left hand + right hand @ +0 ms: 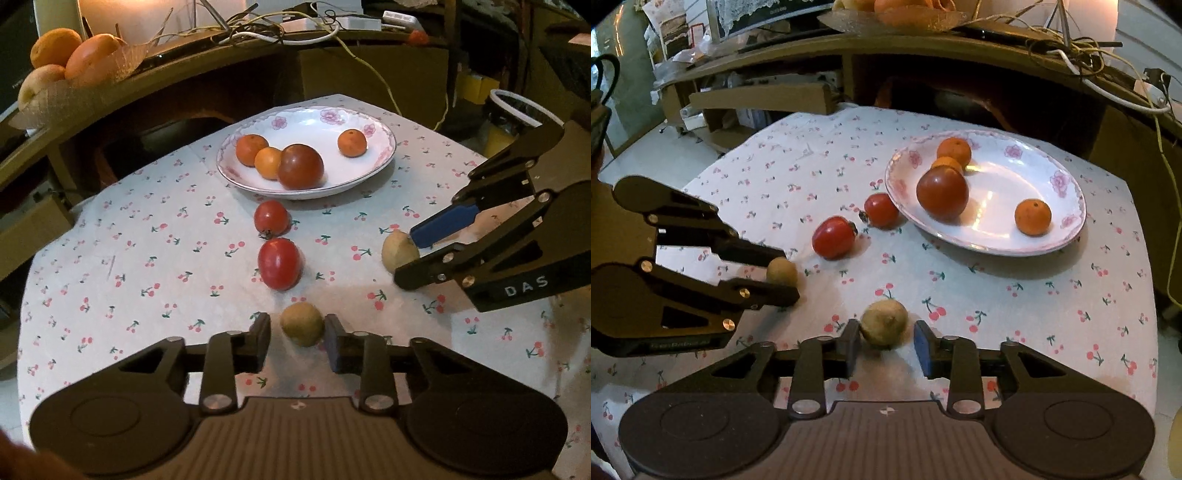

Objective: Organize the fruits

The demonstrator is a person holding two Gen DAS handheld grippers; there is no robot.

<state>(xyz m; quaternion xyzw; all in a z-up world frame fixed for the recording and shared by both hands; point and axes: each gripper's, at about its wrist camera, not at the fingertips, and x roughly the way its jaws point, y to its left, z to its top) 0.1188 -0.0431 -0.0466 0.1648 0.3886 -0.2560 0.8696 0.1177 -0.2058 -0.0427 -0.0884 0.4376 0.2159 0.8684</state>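
Each small brown fruit (pixel 302 324) (pixel 884 322) is framed by parted fingers (pixel 260 341) (pixel 849 345), not yet pinched. Both should be squeezed softly, then carried to the plate (pixel 1067 236).

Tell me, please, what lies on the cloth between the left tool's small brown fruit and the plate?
Two red tomatoes: the larger one nearer the brown fruit, the smaller one just before the plate. The left wrist view shows them lined up.

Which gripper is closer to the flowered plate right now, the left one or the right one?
Neither clearly; it's too close to call. The left gripper straddles a small brown fruit, and the right gripper brackets another; the plate lies well beyond both.
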